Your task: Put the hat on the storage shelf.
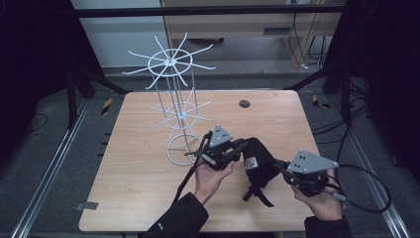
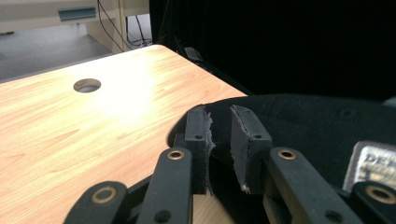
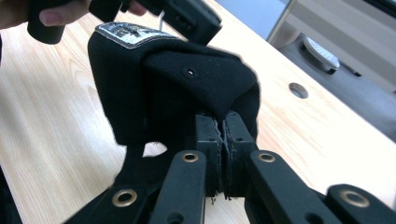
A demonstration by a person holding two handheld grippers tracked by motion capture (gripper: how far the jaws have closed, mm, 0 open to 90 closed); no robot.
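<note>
While the black cap [image 1: 258,161] hangs lifted off the tabletop [image 1: 138,173] between 2 hand-held grippers, here is how things stand. The right hand-held gripper [image 3: 223,128] has its jaws pinched tight on a fold of the cap's black fabric, pads nearly meeting, with the cloth draped up and over them in the right gripper view. The left hand-held gripper [image 2: 222,130] stands at the cap's other side; its jaws show a narrow gap, and the black fabric lies just behind and between the pads, though whether the pads actually press on it I cannot tell. In the high view the left hand-held gripper [image 1: 230,148] sits near the middle of the tabletop and the right hand-held gripper [image 1: 285,171] to its right, the cap stretched between them with 1 strap dangling below. A sewn patch [image 3: 128,33] with lettering sits on the cap; the text is too blurred to read.

Counting up: 1 cap, 2 grippers, 1 white wire rack [image 1: 176,106]. The rack stands upright on the left half of the tabletop, just beside the left gripper, with 2 tiers of radiating wire arms and a ring base. Nothing hangs on its arms. There is 1 round hole [image 1: 244,103] in the tabletop, beyond the cap.
</note>
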